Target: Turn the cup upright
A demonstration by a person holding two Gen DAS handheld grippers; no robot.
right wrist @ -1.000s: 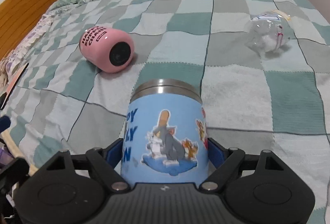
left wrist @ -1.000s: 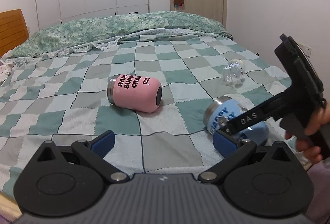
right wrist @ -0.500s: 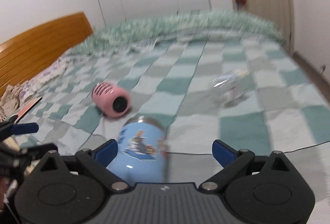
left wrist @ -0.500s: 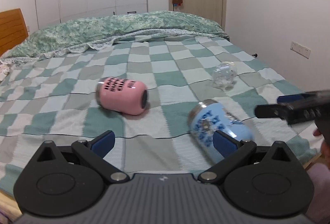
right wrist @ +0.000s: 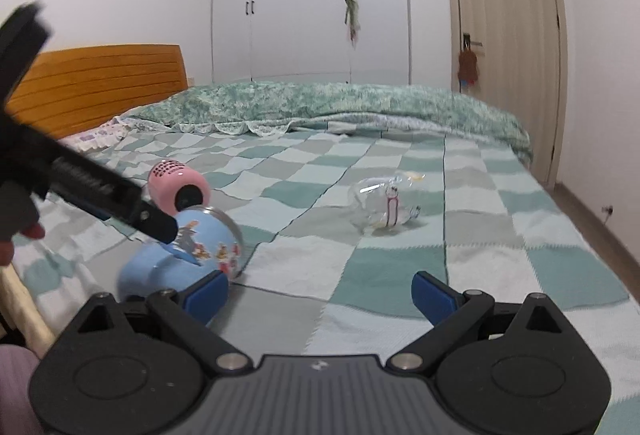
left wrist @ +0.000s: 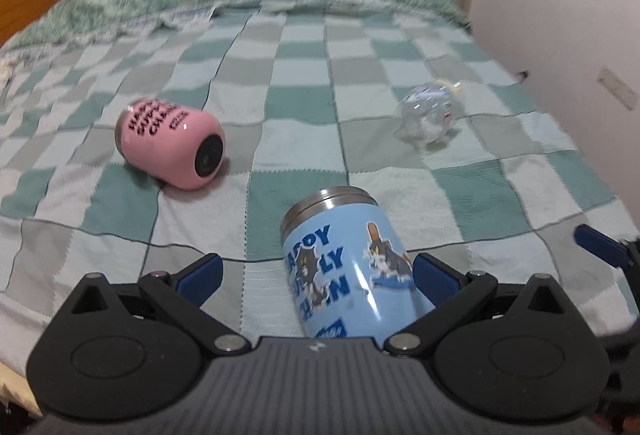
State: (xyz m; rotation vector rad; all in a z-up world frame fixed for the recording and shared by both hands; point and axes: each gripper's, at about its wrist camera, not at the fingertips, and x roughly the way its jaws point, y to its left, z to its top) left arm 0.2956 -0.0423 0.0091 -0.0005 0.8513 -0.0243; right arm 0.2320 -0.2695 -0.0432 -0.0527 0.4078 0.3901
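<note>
A light blue cartoon cup (left wrist: 344, 267) with a steel rim lies tilted on the checked bedspread (left wrist: 304, 91), rim pointing away. My left gripper (left wrist: 316, 277) is open, and the cup lies between its fingers, close to the right fingertip (left wrist: 436, 275). In the right wrist view the same cup (right wrist: 188, 255) is at the lower left, with the left gripper's black body over it. My right gripper (right wrist: 320, 293) is open and empty, to the right of the cup.
A pink cup (left wrist: 172, 147) lies on its side to the left. A clear glass jar (left wrist: 430, 111) lies to the right, also in the right wrist view (right wrist: 384, 203). Green pillows, a wooden headboard (right wrist: 100, 83), wardrobe and door stand behind.
My right gripper let go of the blue cup and drew back to the right. My left gripper moved in, so the cup now lies between its open fingers.
</note>
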